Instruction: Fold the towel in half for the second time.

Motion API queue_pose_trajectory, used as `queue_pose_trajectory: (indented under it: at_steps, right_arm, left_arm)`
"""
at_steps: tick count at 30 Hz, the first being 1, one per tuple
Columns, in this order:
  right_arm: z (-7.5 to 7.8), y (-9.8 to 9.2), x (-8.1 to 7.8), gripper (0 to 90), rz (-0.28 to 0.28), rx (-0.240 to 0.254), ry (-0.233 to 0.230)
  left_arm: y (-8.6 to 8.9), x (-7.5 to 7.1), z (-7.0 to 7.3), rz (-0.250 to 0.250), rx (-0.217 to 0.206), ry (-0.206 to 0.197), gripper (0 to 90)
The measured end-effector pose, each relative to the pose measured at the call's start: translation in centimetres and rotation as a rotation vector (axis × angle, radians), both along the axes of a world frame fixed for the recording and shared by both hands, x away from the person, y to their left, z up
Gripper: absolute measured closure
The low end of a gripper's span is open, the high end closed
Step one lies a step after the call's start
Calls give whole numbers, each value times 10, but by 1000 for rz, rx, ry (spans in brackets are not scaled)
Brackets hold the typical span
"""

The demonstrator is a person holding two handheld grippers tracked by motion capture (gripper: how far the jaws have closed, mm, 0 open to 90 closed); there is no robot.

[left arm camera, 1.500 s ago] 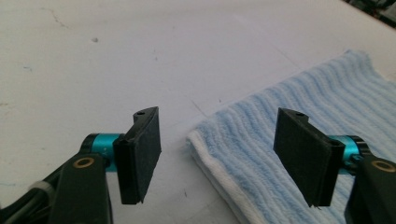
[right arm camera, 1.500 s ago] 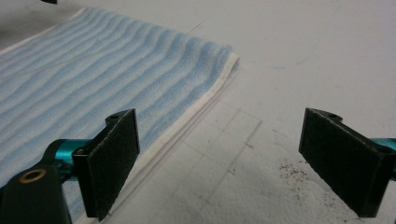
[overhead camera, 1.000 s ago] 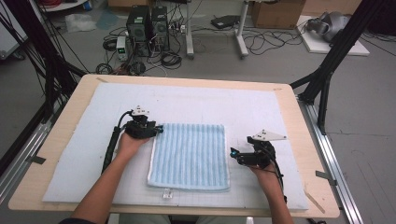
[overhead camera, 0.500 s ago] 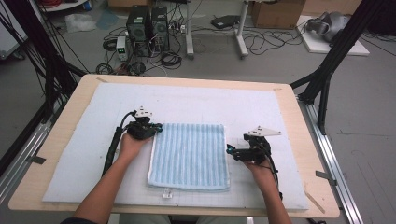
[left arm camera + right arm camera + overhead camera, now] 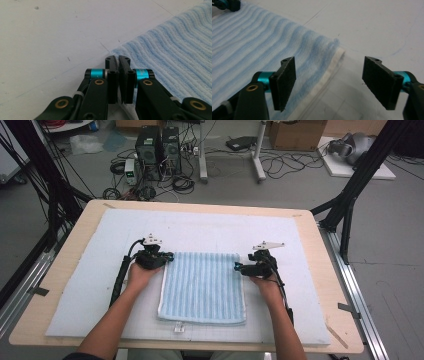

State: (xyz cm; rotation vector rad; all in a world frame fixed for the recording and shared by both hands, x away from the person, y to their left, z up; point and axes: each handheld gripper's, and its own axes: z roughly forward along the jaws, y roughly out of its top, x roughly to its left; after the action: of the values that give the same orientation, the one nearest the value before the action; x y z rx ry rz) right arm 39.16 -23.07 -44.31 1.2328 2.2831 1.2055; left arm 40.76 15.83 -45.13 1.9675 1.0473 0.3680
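White padding covers the surface, with the blue striped towel flat at its middle. My left claw is clamped on the far-left corner — my right claw has been closing, astride the far-right corner, pads not touching.

In the left gripper view, whether the corner of the towel is pinched between the closed jaws of the left gripper cannot be told, since the jaws cover the corner. The towel is cut off by the right edge there. In the right gripper view, the towel is blurred and cropped at the left edge.
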Motion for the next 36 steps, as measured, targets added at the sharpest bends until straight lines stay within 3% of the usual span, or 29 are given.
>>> queue_pose_trajectory:
  at_steps: [7, 12, 14, 16, 20, 25, 28, 30, 33, 36]
  right_arm:
    - [-1, 12, 17, 495, 38, 19, 39]
    - [-3, 17, 20, 757, 41, -30, 32]
    - [-3, 14, 22, 822, 39, -20, 52]
    - [-3, 13, 22, 834, 36, -4, 61]
    - [-1, 16, 22, 847, 33, -24, 39]
    - [5, 14, 26, 849, -2, -22, -16]
    - [9, 16, 30, 849, -21, -34, -76]
    - [12, 17, 32, 849, -30, -22, -89]
    - [14, 17, 35, 849, -36, -10, -103]
    - [15, 15, 34, 849, -32, 10, -94]
  left_arm:
    - [0, 0, 0, 1, -10, 3, 856]
    - [1, 0, 0, 3, -17, 10, 859]
    - [2, 1, 0, 3, -24, 17, 860]
    - [2, 1, 0, 4, -31, 17, 861]
    - [5, 2, 1, 10, -51, 16, 863]
    - [12, 10, 9, 39, -156, -11, 865]
    - [14, 15, 10, 54, -182, -69, 865]
    - [15, 21, 12, 50, -184, -55, 865]
    - [16, 22, 16, 45, -204, -77, 865]
    - [17, 20, 18, 22, -195, -78, 864]
